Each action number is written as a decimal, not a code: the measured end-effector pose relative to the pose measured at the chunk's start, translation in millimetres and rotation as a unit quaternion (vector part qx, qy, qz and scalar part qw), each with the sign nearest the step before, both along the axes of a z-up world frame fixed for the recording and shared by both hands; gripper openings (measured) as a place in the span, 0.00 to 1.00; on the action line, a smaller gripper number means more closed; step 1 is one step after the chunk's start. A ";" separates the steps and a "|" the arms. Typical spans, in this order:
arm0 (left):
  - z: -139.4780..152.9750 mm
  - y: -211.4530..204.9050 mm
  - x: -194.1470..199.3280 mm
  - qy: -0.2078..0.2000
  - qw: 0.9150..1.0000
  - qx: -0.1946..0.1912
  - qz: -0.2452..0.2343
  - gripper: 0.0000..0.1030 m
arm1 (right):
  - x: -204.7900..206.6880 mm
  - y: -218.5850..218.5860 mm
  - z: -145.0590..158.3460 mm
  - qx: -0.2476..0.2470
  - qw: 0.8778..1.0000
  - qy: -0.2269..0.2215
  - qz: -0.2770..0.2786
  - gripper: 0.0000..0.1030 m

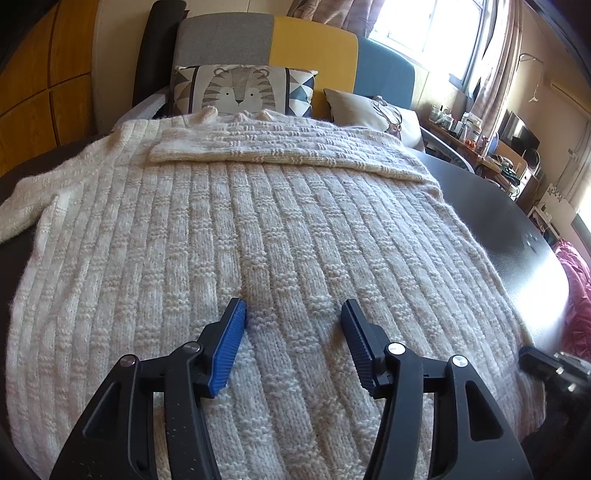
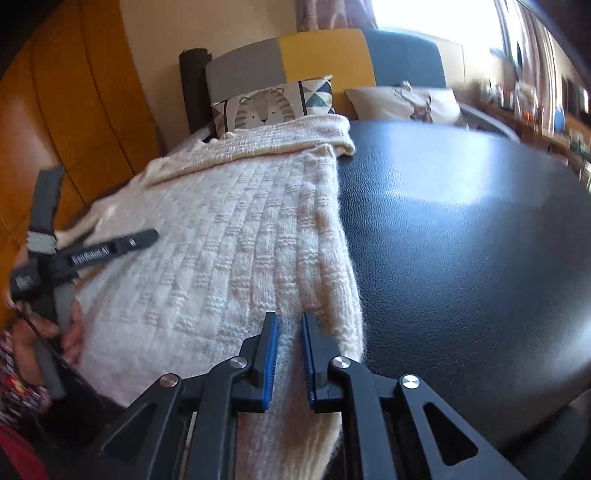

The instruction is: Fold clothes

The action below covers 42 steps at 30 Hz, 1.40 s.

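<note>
The left gripper (image 1: 293,314) has its fingers spread wide, resting over the cream knitted sweater (image 1: 229,229) and pinching nothing. The right gripper (image 2: 290,328) pinches the sweater's right edge between nearly closed fingers. The one sweater lies flat on a black table (image 2: 461,240), a sleeve folded across its top. Two cushions (image 1: 243,90) sit behind.

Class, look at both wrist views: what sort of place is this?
Probably a lived-in home room: a tiger-print cushion on a grey, yellow and blue upholstered seat back, a curtained window, and a cluttered side shelf.
</note>
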<state>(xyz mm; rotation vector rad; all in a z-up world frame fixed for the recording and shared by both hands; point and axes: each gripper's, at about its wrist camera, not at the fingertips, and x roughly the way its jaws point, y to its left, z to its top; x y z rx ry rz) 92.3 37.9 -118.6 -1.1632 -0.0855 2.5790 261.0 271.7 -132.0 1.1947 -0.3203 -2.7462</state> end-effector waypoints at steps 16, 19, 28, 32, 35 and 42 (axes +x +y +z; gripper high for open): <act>0.2 0.4 0.5 -0.001 1.000 0.002 -0.006 0.61 | -181.7 -53.0 19.9 0.021 1.000 -0.013 -0.007 0.18; 2.7 -3.3 0.1 -0.005 1.000 0.018 -0.009 0.62 | -182.2 -45.8 10.9 0.018 1.000 -0.014 -0.021 0.14; 45.0 -122.1 -23.8 0.016 0.986 0.112 0.118 0.62 | -178.9 -61.7 12.2 0.079 0.997 -0.003 -0.022 0.15; 59.3 -214.6 -38.8 0.026 0.966 0.118 0.227 0.62 | -180.5 -55.1 11.4 0.054 0.998 -0.003 -0.023 0.15; 67.3 -285.6 -41.5 0.045 0.946 0.109 0.303 0.62 | -180.6 -54.3 11.4 0.049 0.999 -0.003 -0.023 0.15; 56.1 -421.5 -34.9 0.023 0.879 0.134 0.458 0.62 | -181.1 -53.2 10.8 0.042 0.999 -0.002 -0.024 0.15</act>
